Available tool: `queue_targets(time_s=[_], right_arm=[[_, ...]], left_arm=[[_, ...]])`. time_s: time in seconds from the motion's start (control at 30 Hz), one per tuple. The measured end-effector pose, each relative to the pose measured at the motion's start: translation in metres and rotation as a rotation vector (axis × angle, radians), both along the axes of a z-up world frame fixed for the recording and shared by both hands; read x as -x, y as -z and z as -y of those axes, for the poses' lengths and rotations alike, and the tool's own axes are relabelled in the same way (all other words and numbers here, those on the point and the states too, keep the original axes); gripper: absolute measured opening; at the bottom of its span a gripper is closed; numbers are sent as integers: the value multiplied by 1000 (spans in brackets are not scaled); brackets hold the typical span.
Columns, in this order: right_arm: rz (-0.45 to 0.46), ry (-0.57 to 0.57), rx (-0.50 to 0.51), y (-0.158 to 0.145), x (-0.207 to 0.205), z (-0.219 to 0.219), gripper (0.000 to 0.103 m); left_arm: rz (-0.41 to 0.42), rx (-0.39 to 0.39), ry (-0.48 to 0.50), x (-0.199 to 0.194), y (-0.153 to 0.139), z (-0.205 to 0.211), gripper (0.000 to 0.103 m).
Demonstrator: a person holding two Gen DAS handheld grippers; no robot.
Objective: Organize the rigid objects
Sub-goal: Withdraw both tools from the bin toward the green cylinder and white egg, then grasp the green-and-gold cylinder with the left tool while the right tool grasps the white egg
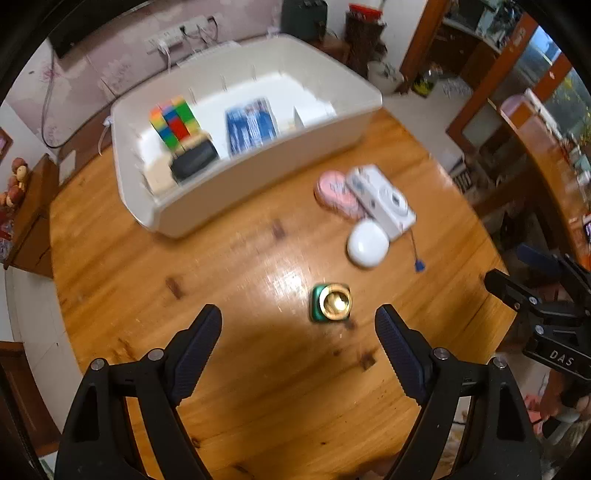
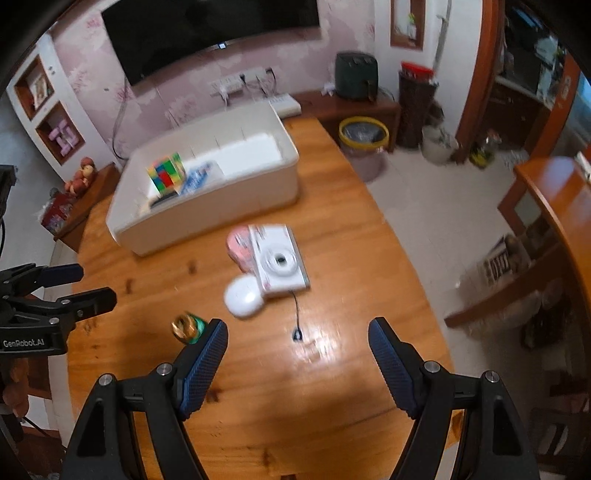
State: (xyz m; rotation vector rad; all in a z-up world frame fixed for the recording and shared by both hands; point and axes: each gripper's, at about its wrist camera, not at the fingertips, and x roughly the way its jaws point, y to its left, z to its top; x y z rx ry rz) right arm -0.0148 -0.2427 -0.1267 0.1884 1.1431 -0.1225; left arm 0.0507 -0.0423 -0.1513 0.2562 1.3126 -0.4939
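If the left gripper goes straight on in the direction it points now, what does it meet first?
Probably the small green and gold object on the wooden table. It lies just ahead of the open left gripper, slightly right of the middle; depth is unclear, so the bare tabletop might come first.

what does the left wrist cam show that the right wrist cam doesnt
Only the left wrist view: the black case in the bin and the right gripper at its edge. Only the right wrist view: the TV, the yellow-rimmed trash can and the left gripper. Both: bin, cube, camera, white puck, green-gold piece.
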Motion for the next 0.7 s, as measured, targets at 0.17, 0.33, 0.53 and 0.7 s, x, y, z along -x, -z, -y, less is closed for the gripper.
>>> queue_targets(time_s=[0.17,0.33,0.53,0.7], right_arm=[[-58,-7,-15,31,6,-6,79],[-90,-13,-46,49,1,-10,79],[-101,-15,-71,62,-6,-12,79],[-116,-10,-85,71,-7,-9,79]], left_arm=[[-54,-22,9,6,27,10,87],[-91,-43,17,5,50,25,87],[-127,-41,-29,0,73,34,86],[-141,-47,-67,-4,85,32,62]])
